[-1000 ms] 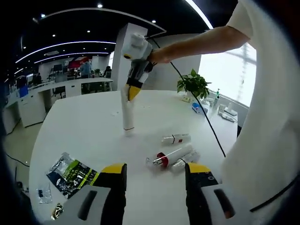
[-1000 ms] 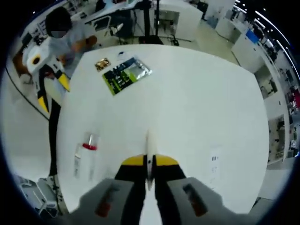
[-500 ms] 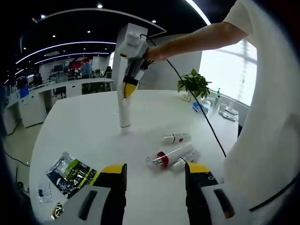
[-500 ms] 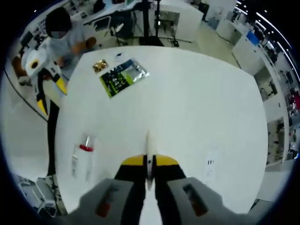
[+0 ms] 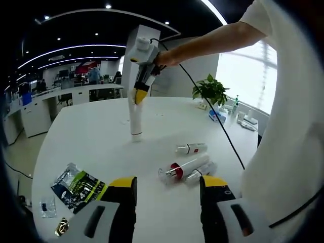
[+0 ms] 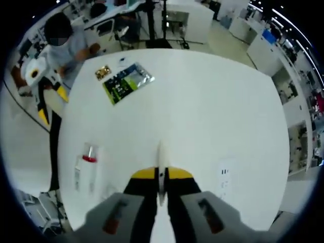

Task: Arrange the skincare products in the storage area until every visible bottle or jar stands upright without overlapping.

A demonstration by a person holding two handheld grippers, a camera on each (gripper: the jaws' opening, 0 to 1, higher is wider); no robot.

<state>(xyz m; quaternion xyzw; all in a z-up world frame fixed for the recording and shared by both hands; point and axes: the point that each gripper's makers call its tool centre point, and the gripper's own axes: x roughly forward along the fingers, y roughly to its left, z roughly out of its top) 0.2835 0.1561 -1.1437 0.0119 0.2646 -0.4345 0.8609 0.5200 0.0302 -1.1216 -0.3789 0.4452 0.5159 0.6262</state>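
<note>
A tall white tube (image 5: 135, 120) stands upright with its base on the white table (image 5: 91, 136), or just above it. My right gripper (image 5: 138, 96) is shut on its top; in the right gripper view the tube (image 6: 161, 164) runs out between the closed jaws of that gripper (image 6: 161, 175). Three products lie on their sides close together: a small white bottle with a red band (image 5: 190, 148), a red-capped tube (image 5: 184, 168) and a white tube (image 5: 201, 172) touching it. They appear as a blurred cluster (image 6: 85, 169). My left gripper (image 5: 168, 182) is open over the near table edge, holding nothing.
A green and black pouch (image 5: 78, 185) lies near left, with small packets (image 5: 48, 207) beside it. A potted plant (image 5: 210, 91) and small items (image 5: 223, 115) sit at the far right edge. A person's sleeve (image 5: 283, 152) fills the right side. A paper label (image 6: 225, 177) lies on the table.
The right gripper has shifted the upright tube slightly farther away across the table, still shut on it. The left gripper has stayed open and nearly still.
</note>
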